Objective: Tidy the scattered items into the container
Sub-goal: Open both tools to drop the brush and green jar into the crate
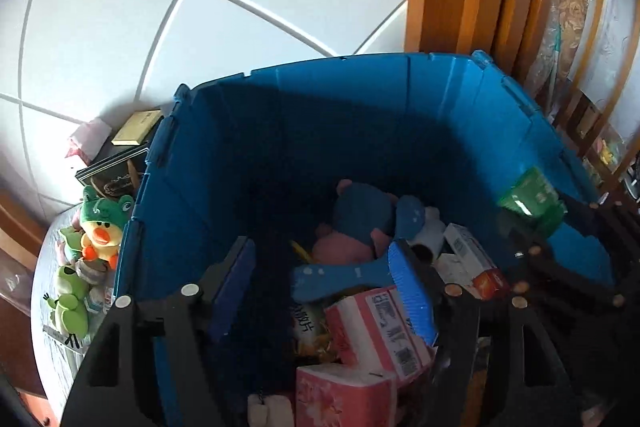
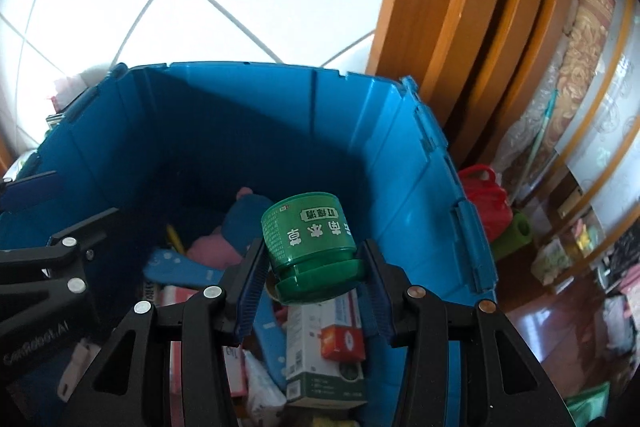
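Fingers of my right gripper (image 2: 314, 277) are clamped on a green jar (image 2: 310, 241), tilted with its lid toward me, held above the open blue container (image 2: 384, 131). My left gripper (image 1: 326, 287) hangs spread wide over the same container, holding nothing. Below lie a blue and pink plush toy (image 1: 356, 223), a blue brush (image 1: 340, 275), pink tissue packs (image 1: 376, 335) and a white medicine box (image 2: 324, 355). Outside, beside the container's left wall, sit a yellow duck plush (image 1: 102, 231) and green frog toys (image 1: 70, 303).

Jar (image 2: 310, 239) above crate (image 2: 400, 163), plush toy (image 1: 356, 223) inside; duck toy (image 1: 100, 231) left outside
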{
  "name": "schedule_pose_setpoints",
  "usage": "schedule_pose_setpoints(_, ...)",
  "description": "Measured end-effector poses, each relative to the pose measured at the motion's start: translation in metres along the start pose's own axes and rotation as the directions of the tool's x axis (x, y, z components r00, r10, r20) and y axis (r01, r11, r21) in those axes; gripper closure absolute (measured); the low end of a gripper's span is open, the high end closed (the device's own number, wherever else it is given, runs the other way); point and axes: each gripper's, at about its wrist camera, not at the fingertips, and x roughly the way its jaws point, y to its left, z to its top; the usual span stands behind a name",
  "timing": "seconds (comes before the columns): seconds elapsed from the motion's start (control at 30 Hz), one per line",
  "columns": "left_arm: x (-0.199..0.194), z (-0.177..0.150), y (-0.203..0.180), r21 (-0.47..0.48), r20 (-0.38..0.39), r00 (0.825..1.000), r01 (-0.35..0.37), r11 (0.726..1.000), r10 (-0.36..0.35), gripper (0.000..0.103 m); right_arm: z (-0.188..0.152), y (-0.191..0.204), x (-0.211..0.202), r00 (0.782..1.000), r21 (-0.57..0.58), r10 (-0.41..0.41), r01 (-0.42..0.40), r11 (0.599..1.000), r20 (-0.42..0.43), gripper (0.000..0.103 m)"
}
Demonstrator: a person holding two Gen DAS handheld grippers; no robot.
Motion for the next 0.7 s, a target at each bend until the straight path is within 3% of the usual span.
schedule_pose_setpoints(0.13, 0.029, -0.009, 0.000, 0.017, -0.065, 0.998, 0.000, 1.000, 0.001, 0.034, -0.005, 0.001, 0.009, 1.000, -0.017, -0.008, 0.007, 1.000, -0.016, 0.057)
schedule_pose_setpoints(0.27, 0.046, -0.017, 0.000, 0.011, -0.122, 0.992, 0.025, 1.000, -0.024, 0.034, -0.007, 0.008, 0.005, 0.998, -0.060, -0.052, 0.054, 0.997, 0.047, 0.056)
schedule_pose_setpoints(0.47, 0.067, -0.036, -0.003, -0.032, -0.263, 0.963, 0.052, 0.998, -0.059, 0.034, -0.006, 0.006, 0.005, 0.997, -0.044, -0.016, 0.019, 0.999, 0.072, 0.056)
schedule_pose_setpoints(0.7, 0.066, -0.046, -0.024, 0.049, -0.263, 0.964, 0.047, 0.998, -0.033, 0.034, -0.003, 0.002, 0.007, 0.997, -0.011, 0.039, -0.039, 0.999, 0.072, 0.054)
